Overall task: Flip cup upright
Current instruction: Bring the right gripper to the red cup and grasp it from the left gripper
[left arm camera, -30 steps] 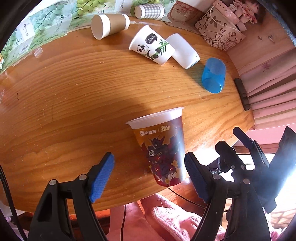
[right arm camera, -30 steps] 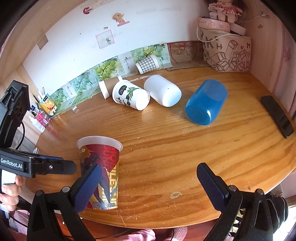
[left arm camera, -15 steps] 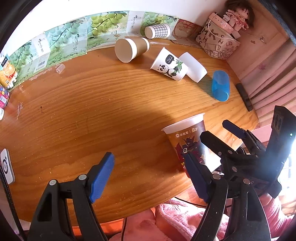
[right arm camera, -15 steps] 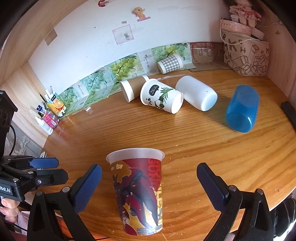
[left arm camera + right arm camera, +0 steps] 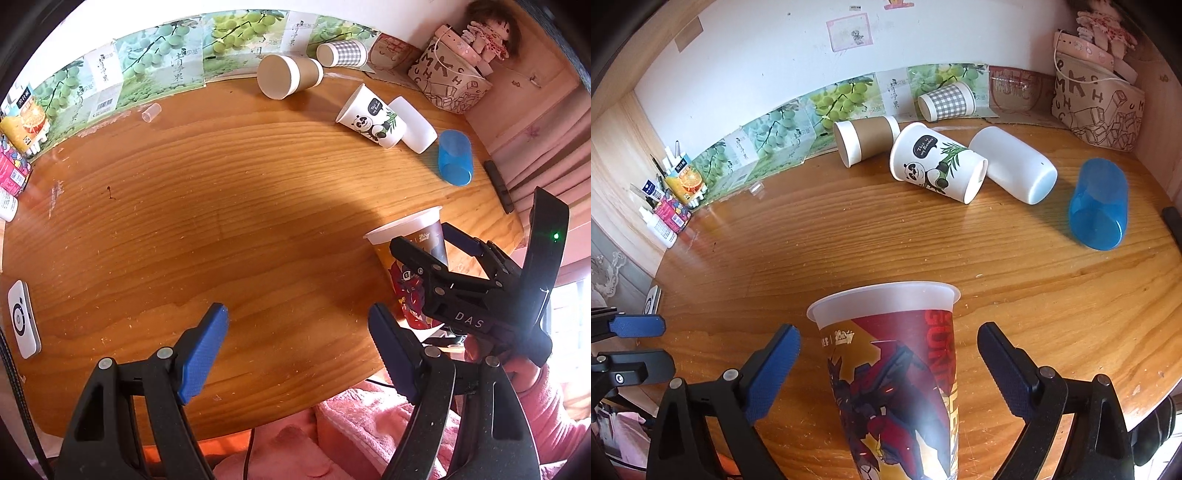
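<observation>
Near the front table edge, the robot-printed translucent plastic cup (image 5: 897,373) is standing upright, rim up, between the right gripper's (image 5: 886,373) spread fingers, untouched; the left gripper (image 5: 299,350) is hanging open, farther off.

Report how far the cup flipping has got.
Done: the robot-print cup stands upright, mouth up, near the front edge of the table. In hand: the right gripper brackets it, jaws open, not touching; the left gripper is open and empty. Left: the brown cup, panda cup, white cup, blue cup and checked cup lie on their sides.
</observation>
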Demonstrator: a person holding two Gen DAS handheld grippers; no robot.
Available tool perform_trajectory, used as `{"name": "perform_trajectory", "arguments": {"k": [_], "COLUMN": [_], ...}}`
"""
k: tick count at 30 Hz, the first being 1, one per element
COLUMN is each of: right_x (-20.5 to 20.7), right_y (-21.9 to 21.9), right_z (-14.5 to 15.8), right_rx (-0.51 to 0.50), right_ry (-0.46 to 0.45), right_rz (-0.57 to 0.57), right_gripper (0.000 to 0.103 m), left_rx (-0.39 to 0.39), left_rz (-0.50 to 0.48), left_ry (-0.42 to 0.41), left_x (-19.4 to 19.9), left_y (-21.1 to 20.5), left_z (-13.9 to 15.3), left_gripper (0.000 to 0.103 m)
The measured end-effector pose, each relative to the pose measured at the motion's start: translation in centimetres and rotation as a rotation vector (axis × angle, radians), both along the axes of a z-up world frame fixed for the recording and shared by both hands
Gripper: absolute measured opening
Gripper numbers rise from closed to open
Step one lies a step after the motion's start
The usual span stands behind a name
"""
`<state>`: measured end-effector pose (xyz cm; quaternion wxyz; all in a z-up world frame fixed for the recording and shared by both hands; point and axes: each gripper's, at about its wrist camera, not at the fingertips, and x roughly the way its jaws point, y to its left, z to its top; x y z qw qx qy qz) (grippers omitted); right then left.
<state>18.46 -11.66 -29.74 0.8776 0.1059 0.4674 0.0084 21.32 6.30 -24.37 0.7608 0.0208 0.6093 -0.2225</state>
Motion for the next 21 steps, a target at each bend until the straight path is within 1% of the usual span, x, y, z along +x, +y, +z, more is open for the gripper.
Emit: {"name": "perform_trajectory", "arguments": {"k": [1,6,8,15,21], "right_x": [0.1,0.6,0.8,1.1,0.9], "right_y": [0.0,0.3,0.5,1.1,1.0], "right_z": [-0.1,-0.4,-0.5,0.0,2.2], "right_rx": [0.003,0.016,0.013,0.005,-0.011], "right_ry": [0.001,0.017,0.024,0.006,-0.083], "right_rz": [0.0,0.025,0.04,0.058,0.055], "right_gripper": [0.097,0.089,0.081,0.08,0.08], "left_rx": [0.002,0.0,0.001,0.005,-0.001], "left_rz": [0.001,0.007,0.001,0.0,-0.005], "left_ry": [-0.002,0.003,-0.001,-0.015,-0.029], "left_x": [0.0,0.1,0.0,-0.1,0.1], "left_y": [0.1,0.5,0.5,0.5,0.4], "left_z": [0.0,-0.2,-0.1,0.4,0.7], "left_gripper": [0.081,0.081,0.081,0.081,0.081]}}
